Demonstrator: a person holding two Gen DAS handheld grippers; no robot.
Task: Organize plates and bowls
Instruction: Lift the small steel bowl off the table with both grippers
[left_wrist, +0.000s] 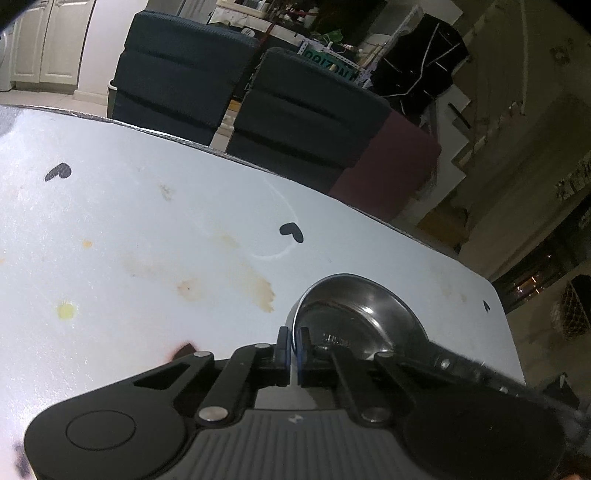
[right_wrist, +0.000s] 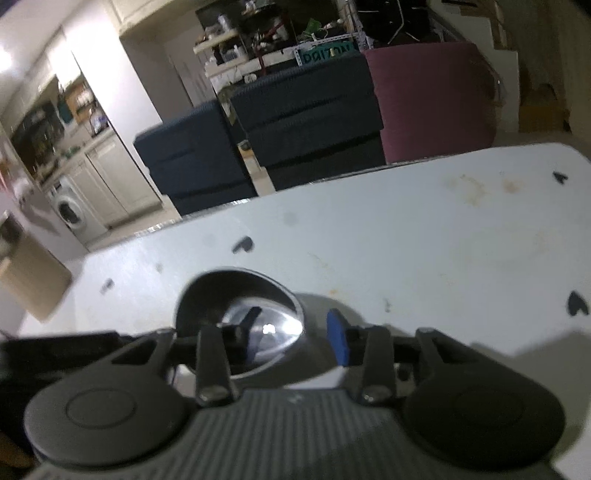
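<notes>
Left wrist view: the left gripper (left_wrist: 291, 345) is pinched tight on the rim of a steel bowl (left_wrist: 354, 317), carried tilted above the stained white table (left_wrist: 147, 229). Right wrist view — the right gripper (right_wrist: 295, 332) has its fingers apart, straddling the wall of a second steel bowl (right_wrist: 240, 314). No plates visible, no stack either: I'd judge 2 bowls in hand and the sorting mostly ahead.

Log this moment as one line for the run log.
left gripper: shut on steel bowl rim | right gripper: straddling steel bowl wall, grip unclear | table: stained
</notes>
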